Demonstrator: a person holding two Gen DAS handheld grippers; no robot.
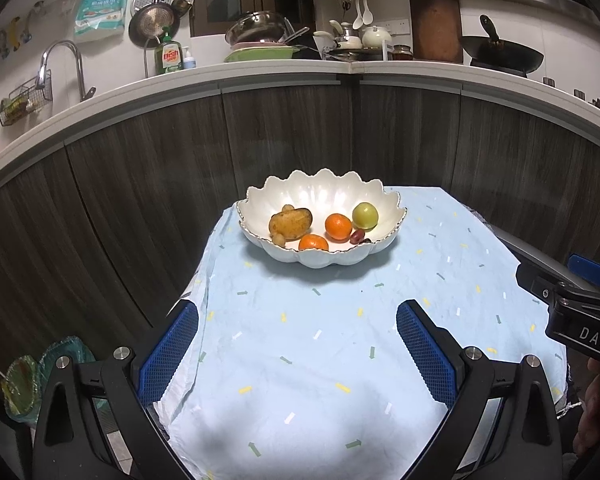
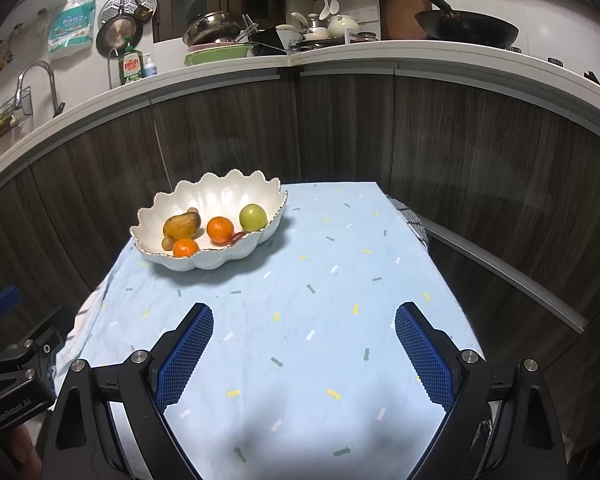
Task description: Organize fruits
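A white scalloped bowl (image 1: 332, 258) (image 2: 204, 262) stands at the far end of a small table under a light blue cloth (image 1: 300, 360) (image 2: 300, 320). In it lie a brown potato (image 1: 291, 222) (image 2: 182, 226), two oranges (image 1: 338, 226) (image 1: 313, 243) (image 2: 220, 229) (image 2: 186, 247), a green apple (image 1: 365, 215) (image 2: 253, 217) and a small dark red fruit (image 1: 357, 236) (image 2: 237, 237). My left gripper (image 1: 298, 316) hangs open above the near cloth, nothing between its fingers. My right gripper (image 2: 304, 318) is open too, to the right of the bowl and short of it.
Dark wood cabinet fronts (image 1: 140, 168) rise right behind the table under a white counter (image 1: 284, 70) crowded with pots, a wok (image 1: 502, 54) and a dish soap bottle (image 1: 168, 54). The right gripper's body (image 1: 572, 308) shows at the left view's right edge. Green plastic ware (image 1: 40, 376) lies low left.
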